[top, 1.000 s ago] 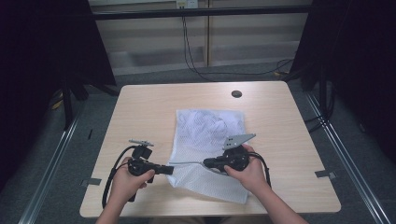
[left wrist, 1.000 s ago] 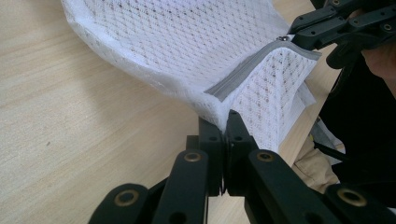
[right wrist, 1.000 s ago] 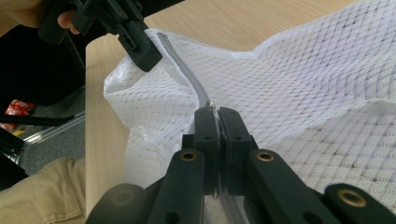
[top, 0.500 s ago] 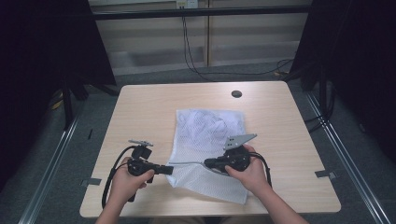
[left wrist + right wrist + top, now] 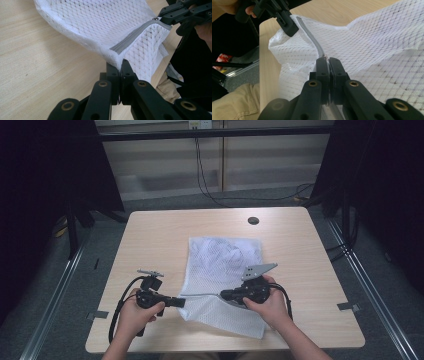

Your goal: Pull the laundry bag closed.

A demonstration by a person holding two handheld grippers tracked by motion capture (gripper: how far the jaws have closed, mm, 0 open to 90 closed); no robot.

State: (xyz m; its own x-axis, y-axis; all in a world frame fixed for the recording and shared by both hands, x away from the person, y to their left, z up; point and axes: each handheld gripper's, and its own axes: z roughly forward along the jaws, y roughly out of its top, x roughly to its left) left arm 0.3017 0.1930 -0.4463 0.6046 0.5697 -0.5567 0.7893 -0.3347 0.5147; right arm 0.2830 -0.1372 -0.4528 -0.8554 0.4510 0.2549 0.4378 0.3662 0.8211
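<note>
A white mesh bag (image 5: 225, 262) with a grey zipper (image 5: 135, 35) lies on the light wooden table (image 5: 160, 235). My left gripper (image 5: 181, 302) is at the bag's near left corner. In the left gripper view it (image 5: 121, 65) is shut on the mesh edge at the end of the zipper. My right gripper (image 5: 223, 295) lies over the bag's near part, pointing left. In the right gripper view it (image 5: 327, 60) is shut on the zipper (image 5: 310, 37), and the left gripper (image 5: 288, 27) grips the far end. The zipper runs taut between both grippers.
A small black round disc (image 5: 253, 220) sits near the table's far edge. Cables (image 5: 205, 175) hang down the wall behind. Metal floor rails (image 5: 372, 290) run along both sides of the table. Bare tabletop lies left and right of the bag.
</note>
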